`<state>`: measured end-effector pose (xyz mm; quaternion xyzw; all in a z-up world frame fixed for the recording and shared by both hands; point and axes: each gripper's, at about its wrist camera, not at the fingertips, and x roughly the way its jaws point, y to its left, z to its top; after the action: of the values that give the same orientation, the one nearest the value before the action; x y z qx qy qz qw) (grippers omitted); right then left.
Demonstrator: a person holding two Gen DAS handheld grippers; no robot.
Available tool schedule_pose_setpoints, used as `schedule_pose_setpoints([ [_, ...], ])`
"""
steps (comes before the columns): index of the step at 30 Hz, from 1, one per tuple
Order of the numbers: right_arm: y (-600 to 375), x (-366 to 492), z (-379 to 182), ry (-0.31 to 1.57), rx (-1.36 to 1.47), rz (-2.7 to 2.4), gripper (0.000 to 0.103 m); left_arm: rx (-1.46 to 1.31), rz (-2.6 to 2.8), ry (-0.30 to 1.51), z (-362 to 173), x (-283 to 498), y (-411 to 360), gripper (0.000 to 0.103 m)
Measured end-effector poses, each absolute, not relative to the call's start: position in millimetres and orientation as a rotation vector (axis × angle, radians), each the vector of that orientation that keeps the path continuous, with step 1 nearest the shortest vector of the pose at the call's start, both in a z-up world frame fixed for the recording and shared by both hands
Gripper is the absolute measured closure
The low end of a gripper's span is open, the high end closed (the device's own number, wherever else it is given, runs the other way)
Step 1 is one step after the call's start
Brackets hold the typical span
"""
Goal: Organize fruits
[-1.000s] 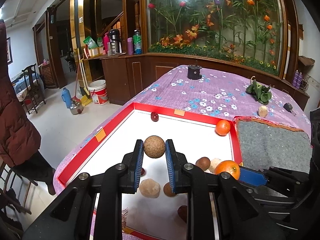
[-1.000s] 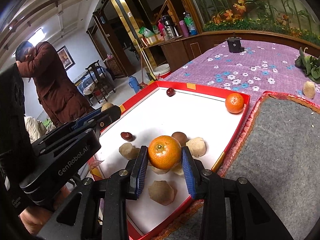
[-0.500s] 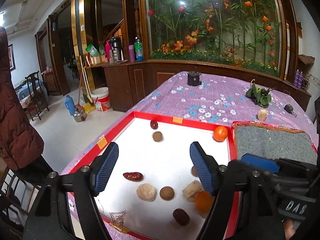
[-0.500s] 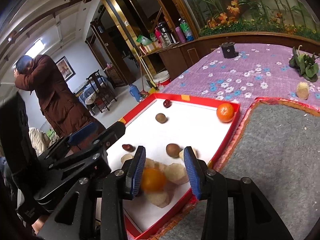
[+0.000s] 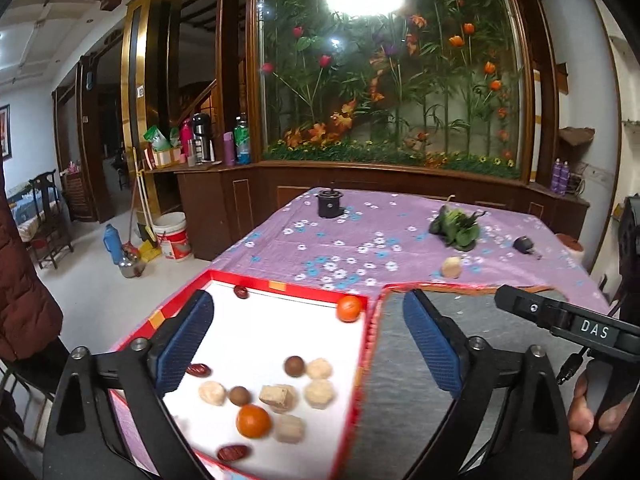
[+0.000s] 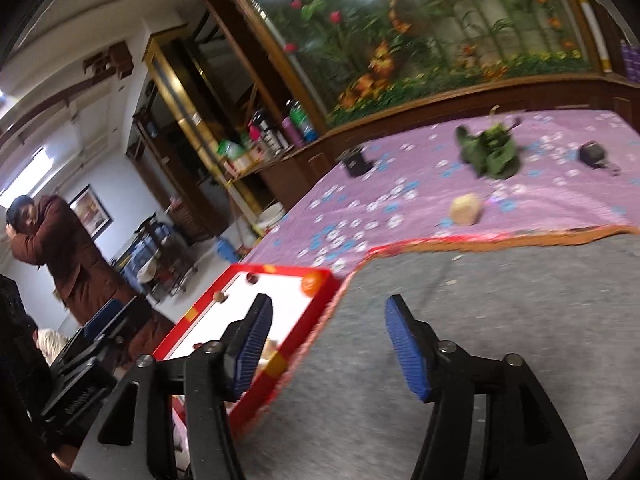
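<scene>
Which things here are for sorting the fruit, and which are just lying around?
For the job: red tray, two oranges, red dates, brown balls, pale fruits.

Lying about: black cup, green leaves, grey mat.

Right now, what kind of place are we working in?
Probably a home's living or dining room: a table under a purple floral tablecloth, a glass-fronted artificial flower display, and a wooden counter holding thermoses and bottles.
</scene>
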<state>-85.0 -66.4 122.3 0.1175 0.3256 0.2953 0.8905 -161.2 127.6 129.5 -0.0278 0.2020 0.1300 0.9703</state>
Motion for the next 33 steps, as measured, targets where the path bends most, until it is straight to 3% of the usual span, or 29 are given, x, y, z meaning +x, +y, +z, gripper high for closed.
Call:
schedule_pose_setpoints([
  [15,-98,-139,186,0.419,0.2,0.648,0.019,0.04,0.218,0.386,162,-180,79,0.0],
  [33,-17,-162,170,0.577,0.097,0.748,0.016,-0.017,0.471,0.409,144,-183,142,0.0],
])
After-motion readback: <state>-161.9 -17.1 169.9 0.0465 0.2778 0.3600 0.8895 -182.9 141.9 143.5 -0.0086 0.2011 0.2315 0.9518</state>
